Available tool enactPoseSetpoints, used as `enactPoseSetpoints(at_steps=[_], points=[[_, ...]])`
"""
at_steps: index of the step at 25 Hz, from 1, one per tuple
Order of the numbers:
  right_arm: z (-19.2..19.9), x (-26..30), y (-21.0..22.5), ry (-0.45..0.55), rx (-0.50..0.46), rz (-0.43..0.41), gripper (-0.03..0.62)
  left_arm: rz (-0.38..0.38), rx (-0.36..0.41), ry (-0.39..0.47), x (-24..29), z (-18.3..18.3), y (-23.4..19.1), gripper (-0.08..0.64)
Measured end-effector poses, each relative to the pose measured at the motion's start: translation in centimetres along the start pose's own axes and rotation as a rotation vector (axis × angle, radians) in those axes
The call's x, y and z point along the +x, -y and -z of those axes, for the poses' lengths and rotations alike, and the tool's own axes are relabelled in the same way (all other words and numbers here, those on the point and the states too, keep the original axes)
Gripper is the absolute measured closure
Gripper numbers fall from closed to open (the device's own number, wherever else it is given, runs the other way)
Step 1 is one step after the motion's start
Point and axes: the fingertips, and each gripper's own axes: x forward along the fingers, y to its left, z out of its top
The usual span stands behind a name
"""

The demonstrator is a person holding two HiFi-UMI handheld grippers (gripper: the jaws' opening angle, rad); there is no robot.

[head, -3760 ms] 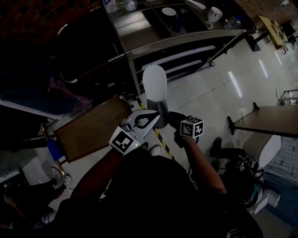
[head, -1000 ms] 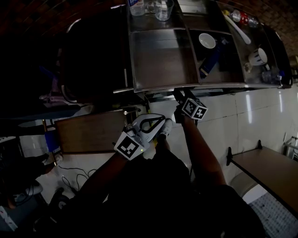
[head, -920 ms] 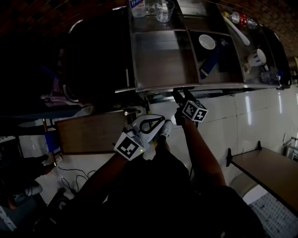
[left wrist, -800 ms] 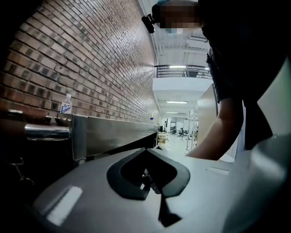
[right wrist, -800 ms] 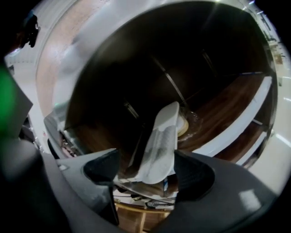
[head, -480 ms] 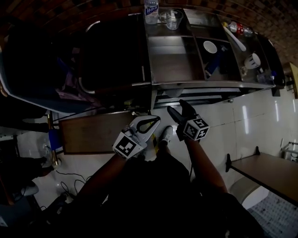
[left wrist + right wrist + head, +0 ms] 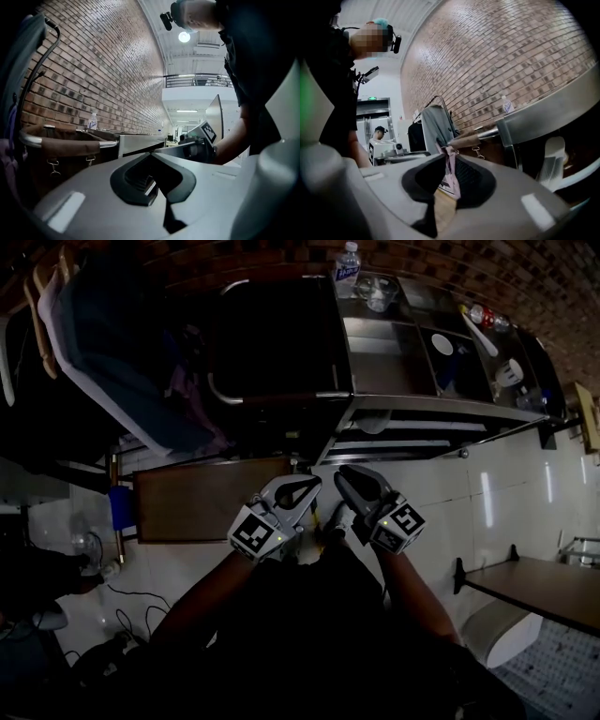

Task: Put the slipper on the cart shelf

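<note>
The white slipper (image 7: 372,424) lies on the steel cart's (image 7: 424,401) lower shelf, under the top. The right gripper view also shows the slipper (image 7: 553,157), beneath the cart's top rail (image 7: 548,112). My right gripper (image 7: 343,474) hangs near my body, short of the cart and apart from the slipper. Its jaws are closing to a narrow gap, and in its own view nothing is between the jaws of the right gripper (image 7: 447,164). Beside it, the left gripper (image 7: 307,484) is shut and empty, as the left gripper (image 7: 152,161) also appears in its own view.
A brown bag (image 7: 272,343) hangs at the cart's left end, and clothes (image 7: 112,352) hang on a rack beyond it. A wooden board (image 7: 206,498) lies on the floor at my left. A water bottle (image 7: 347,263) and dishes stand on the cart top. A table (image 7: 544,587) is at the right.
The slipper once held in front of me now lies on the shelf. My right gripper has drawn back from under the cart top and its jaws have come nearly together. The left gripper kept its place.
</note>
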Motion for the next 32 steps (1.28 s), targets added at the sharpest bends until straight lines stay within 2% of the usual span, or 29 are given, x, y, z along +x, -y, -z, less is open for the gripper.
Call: enactPoseSetpoints(at_steps=[4, 12, 21, 25, 29, 32], points=[[-0.7, 0.9, -4.6, -0.019, -0.076, -0.031, 0.591, 0.008, 0.009, 0.014, -2.5, -0.6, 0.5, 0.558], [-0.3, 1.3, -10.1, -0.066, -0.192, -0.101, 0.591, -0.031, 0.001, 0.033, -5.9, -1.5, 1.8, 0.558], [0.4, 0.0, -15.6, -0.091, -0.226, -0.232, 0.591, -0.135, -0.008, 0.022, -9.7, -1.3, 5.2, 0.558], [1.4, -0.5, -18.2, -0.117, -0.254, -0.271, 0.591, -0.181, -0.002, 0.044, -12.2, -0.7, 6.5, 0.558], [2.3, -0.4, -20.6, -0.124, -0.209, -0.297, 0.591, -0.221, 0.02, 0.027, -15.2, -0.9, 7.1, 0.558], [3.2, -0.3, -21.7, -0.118, -0.18, -0.295, 0.591, -0.224, 0.04, 0.006, -16.6, -0.5, 7.1, 0.558]])
